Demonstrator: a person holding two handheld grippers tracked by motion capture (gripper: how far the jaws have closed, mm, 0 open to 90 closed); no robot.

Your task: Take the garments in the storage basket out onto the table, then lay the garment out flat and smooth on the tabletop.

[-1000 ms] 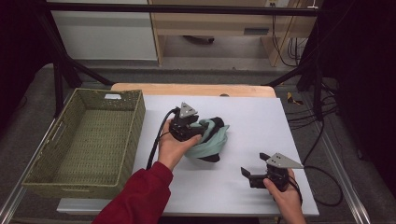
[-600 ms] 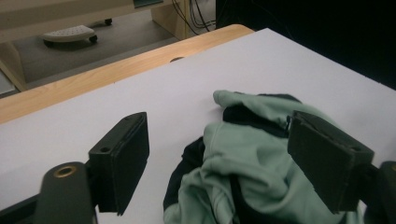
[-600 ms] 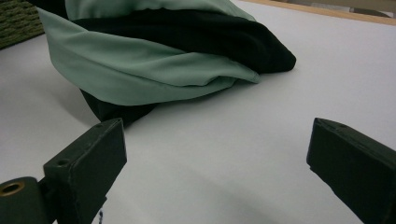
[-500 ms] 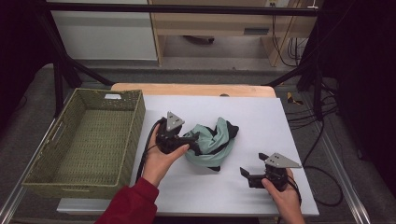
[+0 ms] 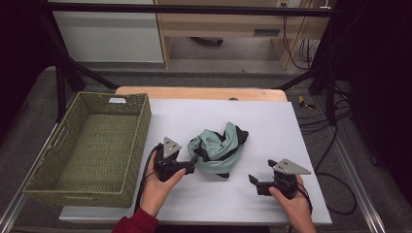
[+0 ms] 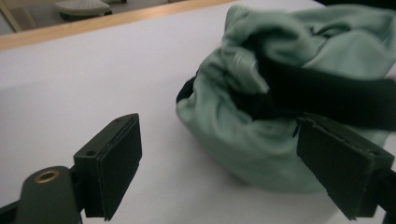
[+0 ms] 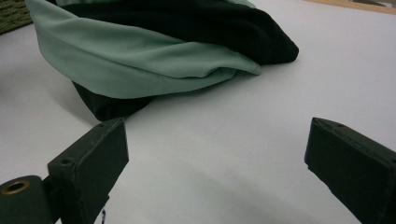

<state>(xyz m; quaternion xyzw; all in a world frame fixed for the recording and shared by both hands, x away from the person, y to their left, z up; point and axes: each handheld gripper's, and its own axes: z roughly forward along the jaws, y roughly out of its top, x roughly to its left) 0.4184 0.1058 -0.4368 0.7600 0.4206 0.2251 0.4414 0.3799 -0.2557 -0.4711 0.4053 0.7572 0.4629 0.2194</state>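
High view alone with wicker basket (image 5: 87,145); both grippers' jaws apart, left gripper's (image 5: 194,162) just opened off crumpled garment (image 5: 218,148).

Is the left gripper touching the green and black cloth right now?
Cannot tell. In the left gripper view the left gripper has its jaws wide open, having just been opening; the cloth lies between them, and one pad overlaps its edge with no clear gap or press.

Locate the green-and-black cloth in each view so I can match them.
High view: cloth at table centre, right of the basket.
Left gripper view: upper right, its near edge by the right jaw.
Right gripper view: across the top, beyond the jaws.
Shared landmark: the white table top under the cloth.
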